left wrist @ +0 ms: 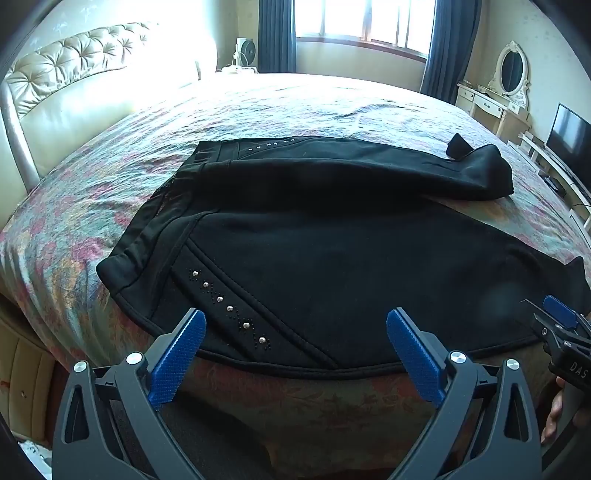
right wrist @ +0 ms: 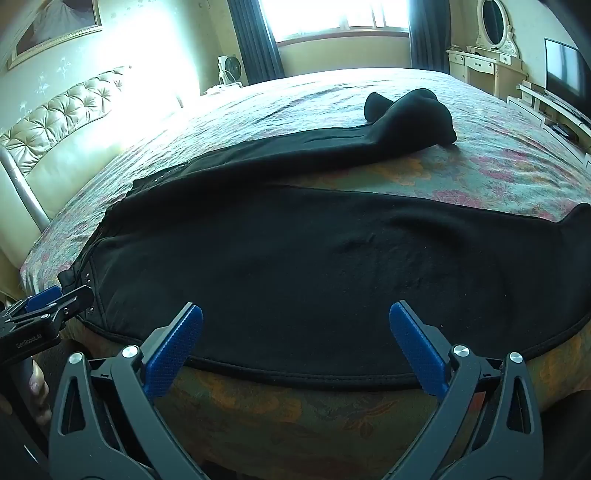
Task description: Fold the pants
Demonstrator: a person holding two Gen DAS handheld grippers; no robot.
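Black pants (left wrist: 332, 258) lie spread on the floral bedspread (left wrist: 110, 192), waistband to the left, legs running right. A row of silver studs (left wrist: 229, 308) marks the near hip. The far leg ends in a bunched cuff (left wrist: 480, 166). My left gripper (left wrist: 295, 321) is open, hovering just over the near hem by the studs. My right gripper (right wrist: 295, 317) is open over the near leg of the pants (right wrist: 314, 266), further right. Each gripper shows at the other view's edge: the right gripper in the left wrist view (left wrist: 554, 321), the left gripper in the right wrist view (right wrist: 48, 306).
A tufted cream headboard (left wrist: 74, 66) stands at left. A window with blue curtains (left wrist: 362, 22) is behind the bed. A dresser with oval mirror (left wrist: 509, 74) and a TV (left wrist: 569, 136) stand at right. The bed's near edge (left wrist: 295, 406) lies below the grippers.
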